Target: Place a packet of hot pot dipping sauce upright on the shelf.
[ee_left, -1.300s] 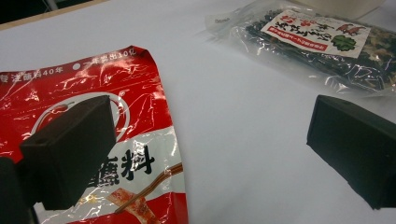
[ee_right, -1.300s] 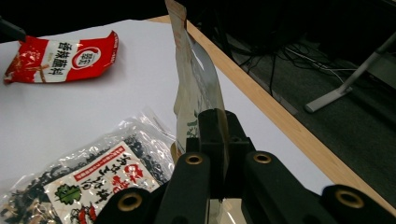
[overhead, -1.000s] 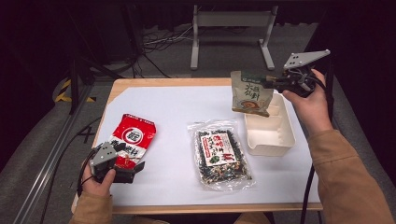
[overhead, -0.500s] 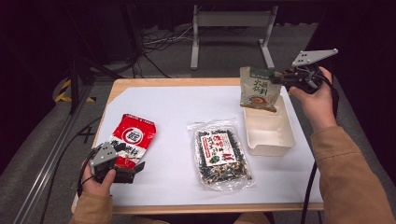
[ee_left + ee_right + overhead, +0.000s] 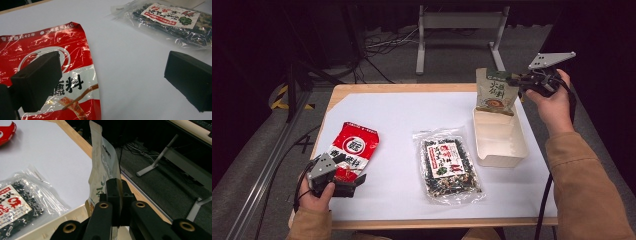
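Note:
My right gripper [image 5: 517, 80] is shut on the top corner of a green and beige snack pouch [image 5: 495, 92], which hangs upright over the far end of the cream tray [image 5: 503, 150]. In the right gripper view the pouch [image 5: 102, 167] stands edge-on, pinched between the jaws of my right gripper [image 5: 117, 195]. My left gripper [image 5: 357, 184] rests at the near left, open, its jaws wide apart. One of its fingers [image 5: 37, 80] lies over the red snack bag [image 5: 57, 55], the other over bare white table. The red bag [image 5: 353, 150] lies flat.
A clear bag of dark seaweed mix [image 5: 447, 165] lies flat in the middle, left of the tray, also seen as the clear bag [image 5: 170, 22]. The white sheet [image 5: 412, 115] covers the wooden tabletop. Beyond the far edge stand a metal frame [image 5: 462, 20] and floor cables.
My right hand has carried the hanging pouch to the right and slightly down, from the tray's left side to over its far end. The left gripper has stayed put.

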`<action>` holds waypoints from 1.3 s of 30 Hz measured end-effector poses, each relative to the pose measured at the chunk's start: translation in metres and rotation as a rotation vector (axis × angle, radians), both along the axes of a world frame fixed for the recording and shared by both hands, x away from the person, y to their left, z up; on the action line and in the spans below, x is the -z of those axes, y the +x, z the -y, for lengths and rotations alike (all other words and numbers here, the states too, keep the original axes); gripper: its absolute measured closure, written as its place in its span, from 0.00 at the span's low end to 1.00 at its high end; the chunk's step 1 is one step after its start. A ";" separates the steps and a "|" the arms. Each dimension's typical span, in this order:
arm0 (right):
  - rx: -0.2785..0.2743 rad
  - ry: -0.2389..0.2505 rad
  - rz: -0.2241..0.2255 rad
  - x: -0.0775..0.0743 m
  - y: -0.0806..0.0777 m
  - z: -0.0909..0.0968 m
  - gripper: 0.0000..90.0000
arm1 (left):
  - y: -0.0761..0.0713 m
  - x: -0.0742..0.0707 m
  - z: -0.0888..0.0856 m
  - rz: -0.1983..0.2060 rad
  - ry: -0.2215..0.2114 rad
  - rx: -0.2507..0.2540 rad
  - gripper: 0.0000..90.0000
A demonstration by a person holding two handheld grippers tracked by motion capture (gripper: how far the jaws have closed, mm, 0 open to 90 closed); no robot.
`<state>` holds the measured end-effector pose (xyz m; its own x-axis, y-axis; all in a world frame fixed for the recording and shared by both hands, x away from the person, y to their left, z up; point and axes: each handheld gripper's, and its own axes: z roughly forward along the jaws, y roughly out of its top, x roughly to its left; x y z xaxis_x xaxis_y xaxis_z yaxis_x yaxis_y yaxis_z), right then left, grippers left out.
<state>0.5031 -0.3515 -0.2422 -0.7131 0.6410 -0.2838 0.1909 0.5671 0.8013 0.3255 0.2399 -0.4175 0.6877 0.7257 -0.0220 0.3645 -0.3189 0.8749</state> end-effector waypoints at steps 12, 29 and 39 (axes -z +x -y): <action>0.029 -0.008 -0.011 0.017 0.014 0.008 0.99 | -0.002 0.000 -0.001 0.001 0.009 -0.002 0.02; 0.027 -0.014 -0.023 0.034 0.022 0.003 0.99 | -0.001 0.000 0.000 0.004 0.005 0.001 0.02; 0.009 -0.013 -0.045 0.043 0.022 0.001 0.99 | 0.000 0.000 0.002 -0.001 0.005 0.006 0.02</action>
<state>0.5253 -0.3522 -0.2856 -0.7193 0.6443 -0.2597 0.2318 0.5750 0.7846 0.3253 0.2384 -0.4178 0.6919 0.7218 -0.0194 0.3638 -0.3253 0.8728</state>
